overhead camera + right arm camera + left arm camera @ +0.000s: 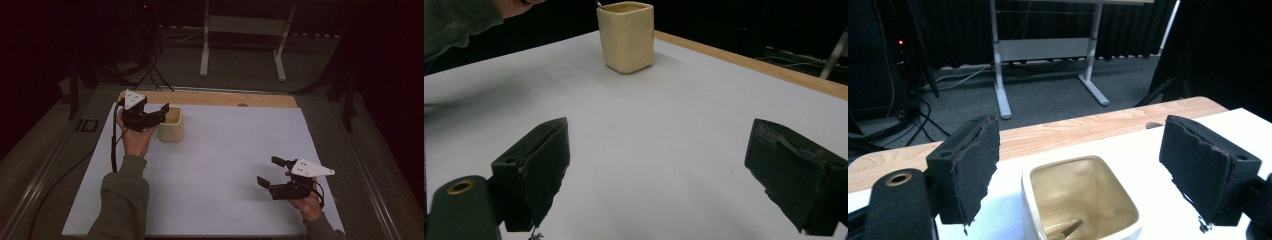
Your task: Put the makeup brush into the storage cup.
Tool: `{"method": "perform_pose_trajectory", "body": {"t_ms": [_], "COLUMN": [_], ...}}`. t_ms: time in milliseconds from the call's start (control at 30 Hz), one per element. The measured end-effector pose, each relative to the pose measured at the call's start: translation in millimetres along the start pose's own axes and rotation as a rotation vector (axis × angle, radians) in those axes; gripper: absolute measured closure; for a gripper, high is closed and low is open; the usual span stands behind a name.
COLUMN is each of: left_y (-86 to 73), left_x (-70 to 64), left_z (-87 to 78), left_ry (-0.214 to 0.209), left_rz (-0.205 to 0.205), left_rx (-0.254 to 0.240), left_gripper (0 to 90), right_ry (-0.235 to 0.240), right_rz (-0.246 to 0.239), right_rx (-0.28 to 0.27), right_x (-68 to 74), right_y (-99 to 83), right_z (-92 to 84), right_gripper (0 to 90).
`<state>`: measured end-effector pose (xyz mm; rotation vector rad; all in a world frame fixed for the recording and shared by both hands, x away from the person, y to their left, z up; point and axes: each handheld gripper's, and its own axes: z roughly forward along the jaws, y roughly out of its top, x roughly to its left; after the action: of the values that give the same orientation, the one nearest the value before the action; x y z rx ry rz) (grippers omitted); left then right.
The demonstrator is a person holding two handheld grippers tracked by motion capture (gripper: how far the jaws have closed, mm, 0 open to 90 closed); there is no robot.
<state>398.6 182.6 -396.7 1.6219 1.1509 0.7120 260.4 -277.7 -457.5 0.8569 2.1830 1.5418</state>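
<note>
**Two Grippers, One Cream Cup**

At the far left of the white table [215, 165], a squarish cream cup [171, 125] stood upright, near the wooden edge strip [210, 98]. The left gripper [162, 112] hovered just above it with its jaws spread wide, gripping nothing (its own view looked down into the cup, where a thin object [1066, 230] lay at the bottom, too small to identify). The right gripper [274, 171] was held at the near right, well apart from the cup, jaws likewise spread and empty.
</note>
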Motion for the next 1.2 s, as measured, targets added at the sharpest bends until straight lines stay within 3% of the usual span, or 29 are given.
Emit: {"method": "perform_pose_trajectory", "body": {"t_ms": [567, 1200], "left_y": [0.9, 2.1], "left_x": [-0.7, -5.9], "left_z": [-6.4, -14.3], "left_ry": [-0.025, -0.107], "left_rz": [0.032, 0.065], "left_rx": [0.015, 0.036], "left_gripper": [18.4, 17.9], "right_ry": [0.001, 0.000], "right_rz": [-0.001, -0.002], "right_rx": [0.001, 0.002], "right_x": [0.4, 0.4], "right_y": [0.0, 0.0], "right_z": [0.1, 0.0], "right_gripper": [10.9, 10.9]}}
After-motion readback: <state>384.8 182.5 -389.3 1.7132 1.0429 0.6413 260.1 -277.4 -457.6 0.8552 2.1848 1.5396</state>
